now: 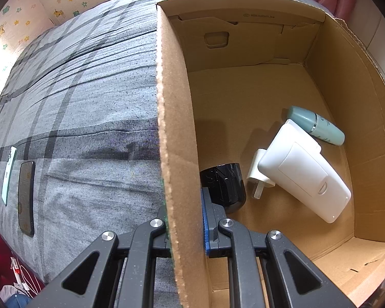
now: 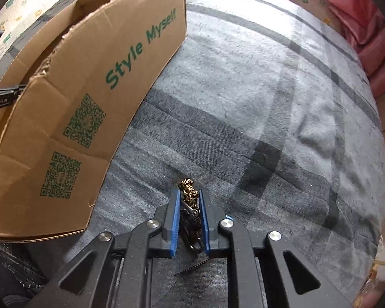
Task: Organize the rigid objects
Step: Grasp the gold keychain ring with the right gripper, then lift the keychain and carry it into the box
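The left gripper (image 1: pixel 184 220) is found clamped on the near side wall of the open brown corrugated cardboard box (image 1: pixel 178 133), one finger outside the wall and one blue-padded finger inside it. Just beyond the inner finger, on the box floor, a glossy black rounded container (image 1: pixel 224 186) is seen. To the right of that lie a small white plug adapter (image 1: pixel 258 173) and, touching it, a white rounded plastic case (image 1: pixel 305 172). Further on, a pale teal cylindrical bottle (image 1: pixel 318 125) is noted lying on its side against the far end of the case.

The right gripper (image 2: pixel 188 213) is recorded pressed together on a dark metal keychain with a brass-coloured ornamental figure (image 2: pixel 188 188); the figure projects past the fingertips and the clasp hangs between the blue pads. It cannot be told whether the keychain is clear of the fabric beneath. The box stands to the left of this tool, green lettering and two printed codes on its outer face.

The supporting surface is a grey fabric cover with dark check stripes (image 2: pixel 269 118), creased in places. To the left of the left gripper, two flat phone-like slabs, one black (image 1: pixel 26 197) and one pale mint (image 1: pixel 9 175), lie on it. Beyond, wallpaper with small cartoon figures (image 1: pixel 64 0) and pink fabric (image 2: pixel 369 33) are observed.
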